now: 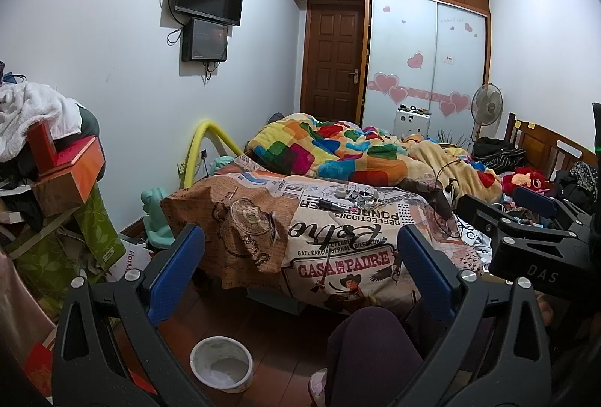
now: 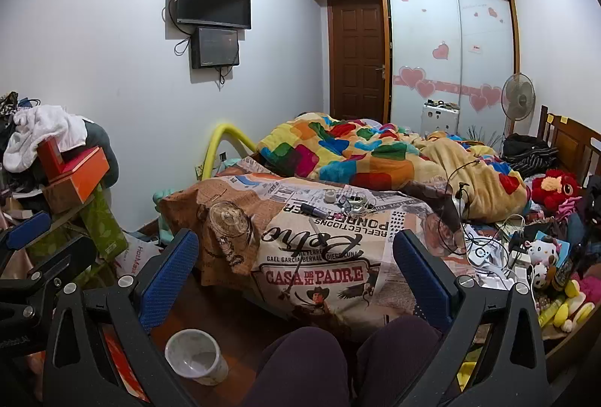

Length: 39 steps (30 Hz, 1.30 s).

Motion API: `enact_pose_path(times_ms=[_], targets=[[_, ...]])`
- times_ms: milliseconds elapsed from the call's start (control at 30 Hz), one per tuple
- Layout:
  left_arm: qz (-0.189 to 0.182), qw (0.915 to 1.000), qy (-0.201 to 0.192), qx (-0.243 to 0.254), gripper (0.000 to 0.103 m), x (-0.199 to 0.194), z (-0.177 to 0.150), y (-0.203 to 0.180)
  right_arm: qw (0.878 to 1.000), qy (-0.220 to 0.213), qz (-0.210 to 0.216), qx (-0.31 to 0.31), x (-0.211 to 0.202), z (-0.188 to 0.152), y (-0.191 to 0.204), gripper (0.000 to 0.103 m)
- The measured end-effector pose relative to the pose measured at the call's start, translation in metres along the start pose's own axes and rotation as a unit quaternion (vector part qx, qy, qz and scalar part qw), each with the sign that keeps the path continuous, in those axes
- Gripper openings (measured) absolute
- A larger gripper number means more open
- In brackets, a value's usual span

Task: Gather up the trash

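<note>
A white bin stands on the wooden floor below the bed's foot; it also shows in the right wrist view. Small clutter, a tape roll, a dark tube and wires, lies on the printed bedsheet; it shows in the right wrist view too. My left gripper is open and empty, held above the floor facing the bed. My right gripper is open and empty beside it, and shows at the right of the left wrist view.
A colourful blanket is heaped on the bed. Boxes and clothes pile at the left. Toys, cables and chargers crowd the bed's right side. My knees are in the foreground. A fan stands by the wardrobe.
</note>
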State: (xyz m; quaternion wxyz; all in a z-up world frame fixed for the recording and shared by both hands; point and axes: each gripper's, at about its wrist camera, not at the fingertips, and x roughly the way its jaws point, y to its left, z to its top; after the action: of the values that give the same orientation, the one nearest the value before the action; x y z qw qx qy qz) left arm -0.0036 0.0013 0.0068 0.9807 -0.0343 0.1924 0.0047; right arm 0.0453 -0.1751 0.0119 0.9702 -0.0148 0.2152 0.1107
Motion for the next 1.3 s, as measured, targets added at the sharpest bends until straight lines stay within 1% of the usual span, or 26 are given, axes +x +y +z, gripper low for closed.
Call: enact_pose_path(times_ms=[1300], targets=[[-0.001, 1.0, -0.002, -0.001, 0.103, -0.0031, -0.0005, -0.0054, 1.0, 0.0, 0.001, 0.002, -0.0014, -0.0006, 0.0012, 0.103]])
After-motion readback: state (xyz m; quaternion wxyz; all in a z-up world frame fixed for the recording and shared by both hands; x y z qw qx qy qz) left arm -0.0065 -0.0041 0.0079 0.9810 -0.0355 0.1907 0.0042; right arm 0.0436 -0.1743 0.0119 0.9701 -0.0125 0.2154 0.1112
